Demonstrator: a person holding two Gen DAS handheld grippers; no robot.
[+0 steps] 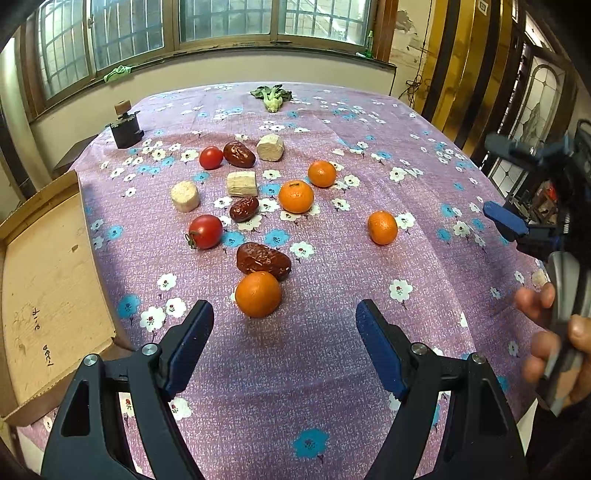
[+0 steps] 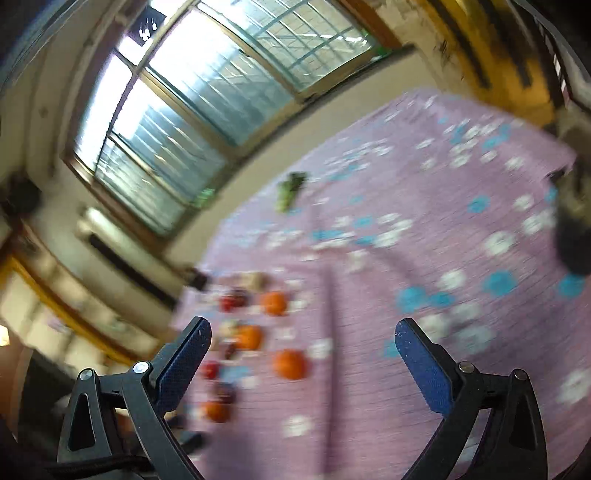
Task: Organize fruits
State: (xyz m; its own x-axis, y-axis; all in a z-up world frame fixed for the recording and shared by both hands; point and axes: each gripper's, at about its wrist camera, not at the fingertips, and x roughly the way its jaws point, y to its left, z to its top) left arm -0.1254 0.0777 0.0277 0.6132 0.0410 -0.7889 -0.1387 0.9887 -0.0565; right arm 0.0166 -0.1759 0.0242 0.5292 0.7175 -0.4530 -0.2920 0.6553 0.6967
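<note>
We count four oranges: the nearest orange (image 1: 258,294) sits just ahead of our left gripper (image 1: 284,325), touching a red date (image 1: 263,260); a second orange (image 1: 296,196) and a third (image 1: 322,173) lie further back, and a fourth (image 1: 382,227) lies apart to the right. There are three dates in all, two tomatoes (image 1: 205,231) (image 1: 211,157), and three pale cut chunks (image 1: 185,196) (image 1: 242,183) (image 1: 270,147). One leafy green (image 1: 272,95) lies at the far edge.

Our left gripper's fingers are spread wide and hold nothing. Our right gripper (image 2: 303,350) is likewise spread and empty, held by a hand (image 1: 554,332); its view is blurred.

Everything rests on a purple flowered tablecloth (image 1: 369,277). A cardboard box (image 1: 44,288) sits at the left edge, beside a small dark object (image 1: 125,127). Barred windows (image 1: 221,18) line the far wall.
</note>
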